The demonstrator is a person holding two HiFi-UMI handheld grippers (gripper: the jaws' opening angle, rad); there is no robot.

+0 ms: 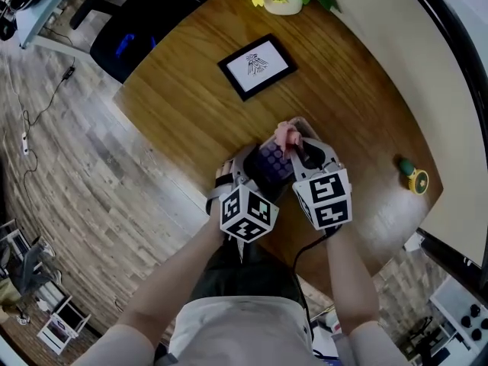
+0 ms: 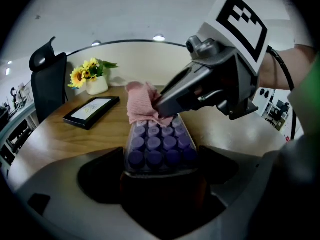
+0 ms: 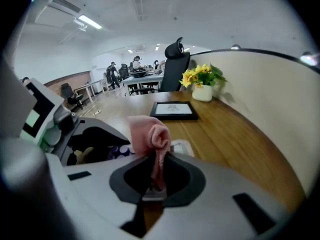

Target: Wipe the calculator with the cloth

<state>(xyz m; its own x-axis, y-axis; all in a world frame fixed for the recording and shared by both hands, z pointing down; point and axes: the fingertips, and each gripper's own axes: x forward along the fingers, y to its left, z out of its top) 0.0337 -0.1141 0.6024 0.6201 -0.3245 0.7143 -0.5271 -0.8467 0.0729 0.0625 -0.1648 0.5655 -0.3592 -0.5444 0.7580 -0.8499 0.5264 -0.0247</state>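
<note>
One calculator (image 2: 159,145) runs from left tongs (image 2: 160,176) toward cloth (image 2: 141,101).

Bare forearms (image 1: 179,277) reach forward, left tool (image 1: 258,172) and right tool (image 1: 296,149) close together (jaws clamped)

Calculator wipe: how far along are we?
Grasps look done: the left gripper is shut on the calculator and the right gripper pinches the pink cloth. In hand: the cloth presses on the calculator's far end. Left: the near purple keys lie uncovered; whether they were wiped cannot be told.
</note>
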